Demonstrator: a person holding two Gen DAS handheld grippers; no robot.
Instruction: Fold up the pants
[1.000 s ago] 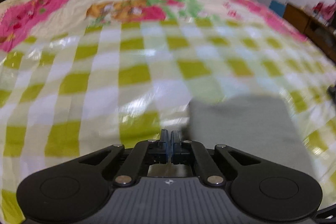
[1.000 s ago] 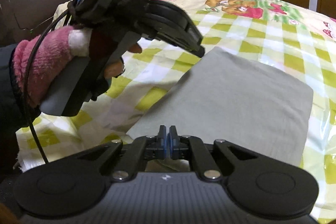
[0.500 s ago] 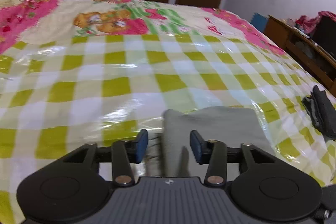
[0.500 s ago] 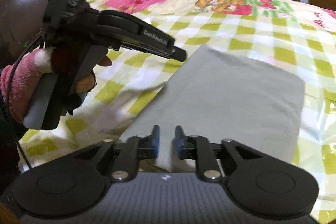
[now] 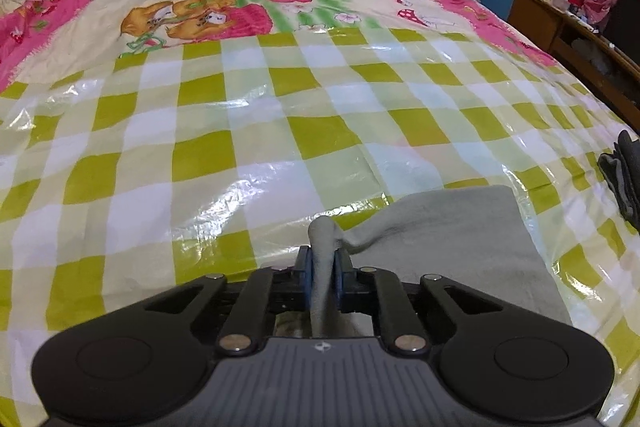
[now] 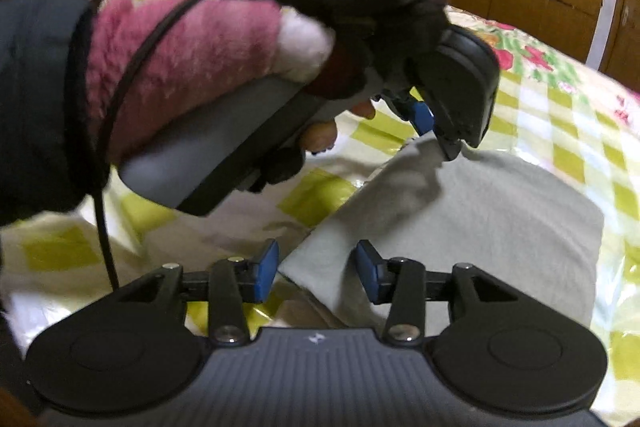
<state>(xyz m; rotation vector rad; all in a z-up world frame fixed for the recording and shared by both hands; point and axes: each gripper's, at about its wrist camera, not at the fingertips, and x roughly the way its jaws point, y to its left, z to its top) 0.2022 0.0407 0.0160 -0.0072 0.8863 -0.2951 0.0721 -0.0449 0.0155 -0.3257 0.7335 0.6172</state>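
Pinching the pants' far corner with my left gripper (image 5: 321, 277), pads clamped on a bunched ridge.
Grey pants (image 6: 480, 211) lay folded on the checked bed cover (image 5: 200, 131); soft, limp, light. My right gripper (image 6: 316, 269) had just been spreading, straddling the near corner, the next hold.

Checked bed (image 5: 248, 131) carries grey pants (image 5: 460, 239) (folded); dark garment (image 5: 624, 179) near its edge.
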